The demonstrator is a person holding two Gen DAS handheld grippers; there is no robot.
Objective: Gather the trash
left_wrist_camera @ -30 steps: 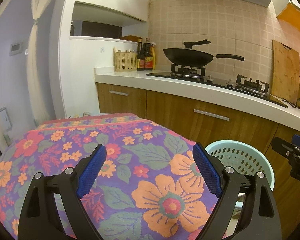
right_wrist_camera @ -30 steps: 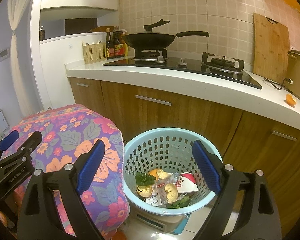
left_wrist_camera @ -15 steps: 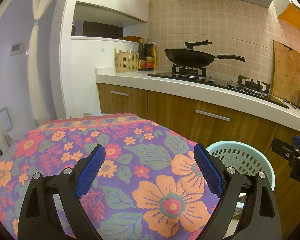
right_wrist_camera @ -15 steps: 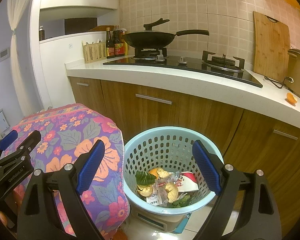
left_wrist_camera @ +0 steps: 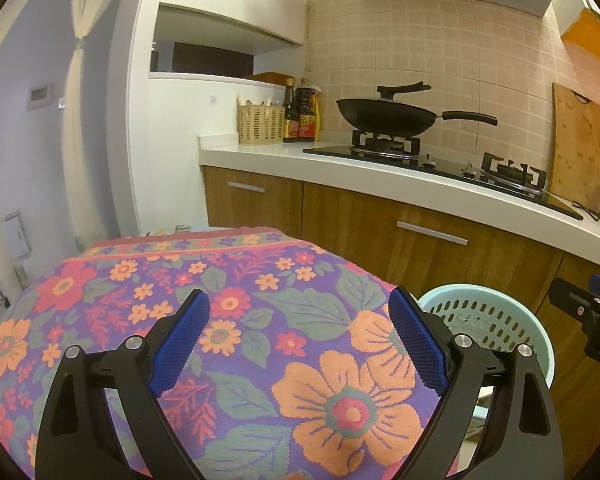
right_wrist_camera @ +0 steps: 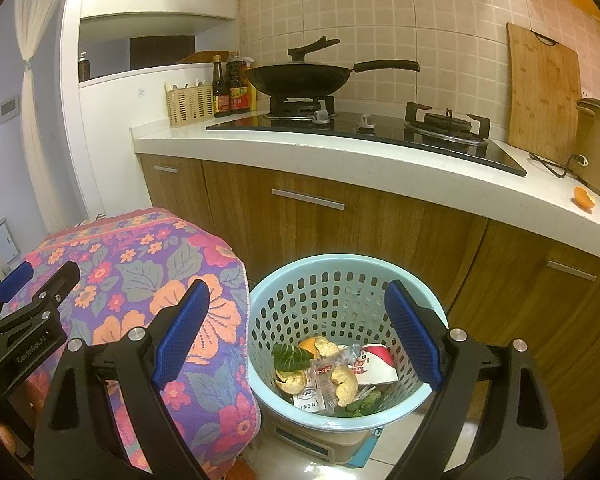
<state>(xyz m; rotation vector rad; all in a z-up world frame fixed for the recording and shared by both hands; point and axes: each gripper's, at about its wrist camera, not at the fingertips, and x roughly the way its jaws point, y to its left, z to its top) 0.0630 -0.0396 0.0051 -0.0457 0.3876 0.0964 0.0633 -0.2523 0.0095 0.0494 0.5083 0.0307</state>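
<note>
Over the cloth: the flat top of the purple floral cloth-covered table is bare, with open air above it.
Basket mouth: the pale blue perforated plastic basket is open at the top; peel, wrappers and a paper cup fill only its bottom.
Left of basket: the draped cloth edge hangs just beside the rim, leaving a narrow gap.
Behind basket: brown wooden cabinet doors stand close, and the white countertop overhangs them.
</note>
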